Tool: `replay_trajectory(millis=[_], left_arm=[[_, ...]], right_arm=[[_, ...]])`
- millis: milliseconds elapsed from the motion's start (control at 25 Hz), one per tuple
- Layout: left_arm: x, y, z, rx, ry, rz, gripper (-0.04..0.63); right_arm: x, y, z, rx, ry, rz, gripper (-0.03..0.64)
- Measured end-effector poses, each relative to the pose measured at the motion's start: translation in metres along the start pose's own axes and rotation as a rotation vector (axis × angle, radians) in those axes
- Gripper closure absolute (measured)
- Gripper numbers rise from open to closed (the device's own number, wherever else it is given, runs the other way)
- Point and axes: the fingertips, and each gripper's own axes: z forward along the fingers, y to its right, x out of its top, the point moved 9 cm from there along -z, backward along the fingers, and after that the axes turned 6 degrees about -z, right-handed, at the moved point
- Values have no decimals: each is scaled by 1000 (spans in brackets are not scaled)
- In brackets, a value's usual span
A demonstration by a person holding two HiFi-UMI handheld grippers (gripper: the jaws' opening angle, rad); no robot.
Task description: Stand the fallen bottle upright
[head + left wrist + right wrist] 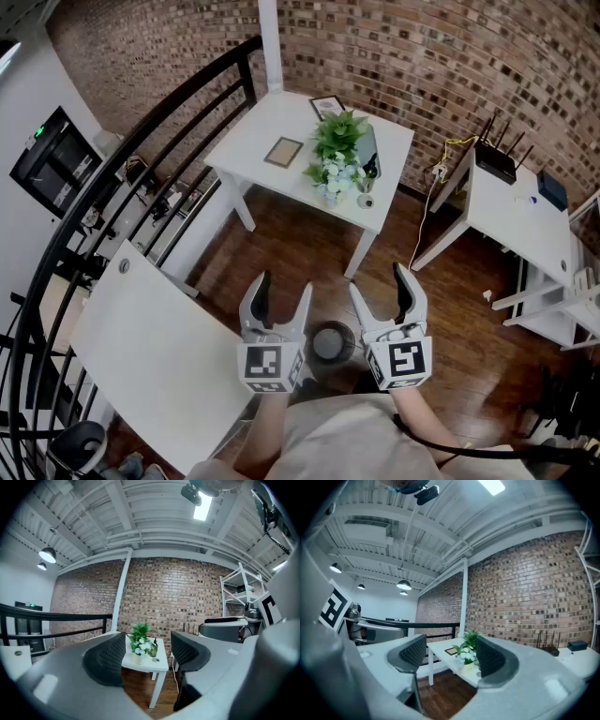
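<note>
Far ahead, a white table [272,117] carries a green plant in a white pot [339,141] and, at the plant's right, a small dark bottle [370,169]. In the left gripper view the bottle [154,648] is tiny beside the plant, and I cannot tell whether it lies or stands. My left gripper [284,286] and right gripper [378,281] are held level side by side over the wooden floor, well short of that table. Both are open with nothing between the fingers, as the left gripper view [147,648] and right gripper view [450,651] also show.
Two picture frames [284,151] and a small round thing [366,200] also lie on the far table. A second white table [506,211] with a black router [495,161] stands at the right. Another white tabletop [159,347] is close on my left, beside a black railing [141,150]. A round dark object [331,342] sits on the floor between the grippers.
</note>
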Motion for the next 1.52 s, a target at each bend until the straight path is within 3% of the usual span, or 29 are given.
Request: replay_trajectory(millis=[240,520,720,840,1040,1240,1520], left_arm=[[-16,101,34,-88,-17,9,287],[-52,249,99,-272,-83,21,302],[-57,363,137,-378,-134,53,302],[-64,415,149,-449,-171,81,302],[-78,459,168,-539,-218,101,302],[-89,479,210,-600,-255,100,302],[-77,503,315,-726,-201,84,302]], right_arm=[[-9,90,-53,-77,14,-2,301],[-49,219,-146,-259,-48,61,302],[-67,320,-211,-381,-93,102,301],[-80,357,-248,-466,-105,146,302],[-97,390,-275,-545,-120,195,302],[-105,417,-263,-583,-134,185,302],[-117,480,-207,-658,-139,166,302]])
